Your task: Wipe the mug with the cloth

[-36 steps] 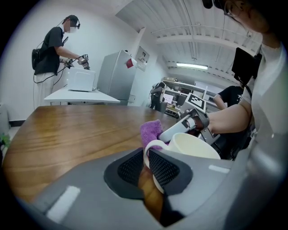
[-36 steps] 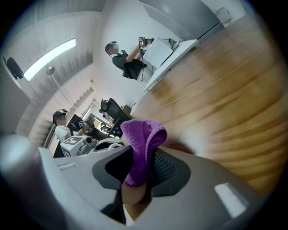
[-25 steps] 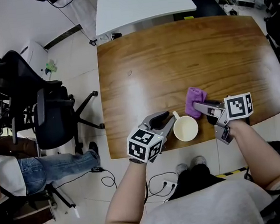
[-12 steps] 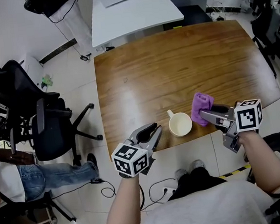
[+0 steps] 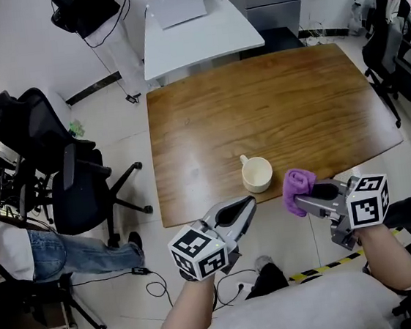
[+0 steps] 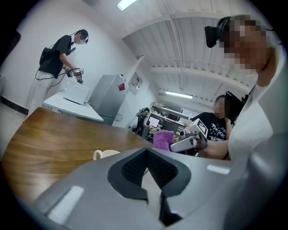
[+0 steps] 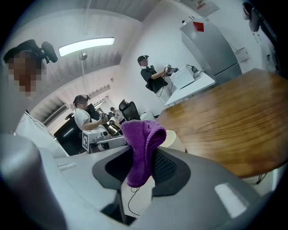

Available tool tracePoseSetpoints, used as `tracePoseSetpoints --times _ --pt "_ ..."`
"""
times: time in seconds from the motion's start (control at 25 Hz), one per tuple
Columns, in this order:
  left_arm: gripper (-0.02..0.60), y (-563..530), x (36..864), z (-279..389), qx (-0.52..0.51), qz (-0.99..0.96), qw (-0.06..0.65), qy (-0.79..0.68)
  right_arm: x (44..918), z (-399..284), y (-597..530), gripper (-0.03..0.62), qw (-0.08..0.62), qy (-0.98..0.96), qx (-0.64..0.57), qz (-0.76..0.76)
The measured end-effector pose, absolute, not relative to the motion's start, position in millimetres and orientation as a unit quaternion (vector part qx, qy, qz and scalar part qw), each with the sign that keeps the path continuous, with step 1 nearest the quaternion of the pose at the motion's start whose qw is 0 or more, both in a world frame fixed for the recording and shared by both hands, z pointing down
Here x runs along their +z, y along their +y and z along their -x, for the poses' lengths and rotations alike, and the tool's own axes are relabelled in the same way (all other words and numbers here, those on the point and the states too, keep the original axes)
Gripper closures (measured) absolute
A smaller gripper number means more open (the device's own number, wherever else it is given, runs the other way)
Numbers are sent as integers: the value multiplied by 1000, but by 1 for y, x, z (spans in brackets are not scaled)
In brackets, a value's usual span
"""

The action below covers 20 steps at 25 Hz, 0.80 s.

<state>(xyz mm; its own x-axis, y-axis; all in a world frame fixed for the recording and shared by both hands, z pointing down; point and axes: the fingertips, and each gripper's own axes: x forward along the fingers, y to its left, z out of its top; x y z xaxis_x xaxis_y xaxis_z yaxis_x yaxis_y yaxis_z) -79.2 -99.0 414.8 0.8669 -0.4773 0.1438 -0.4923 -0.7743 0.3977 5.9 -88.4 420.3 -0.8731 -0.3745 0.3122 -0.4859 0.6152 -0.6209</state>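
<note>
Pulled back toward the person since earlier, off the mug (image 5: 257, 174) at the bench (image 5: 258, 110) near edge. Left tongs (image 5: 248, 202) just closed, empty; right tongs (image 5: 299, 204) clamping purple cloth (image 5: 297, 183). Black chair (image 5: 51, 170) far left.

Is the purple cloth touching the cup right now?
Apart. The head view shows the purple cloth pinched in the right gripper, out past the edge of the table, with a clear gap between it and the mug.
</note>
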Motion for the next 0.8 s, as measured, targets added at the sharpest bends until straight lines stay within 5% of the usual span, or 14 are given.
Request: tracePoseSetpoints --times 0.8 --pt "580 285 352 -100 21 -937 166 -307 377 -193 300 473 85 -923 288 -240"
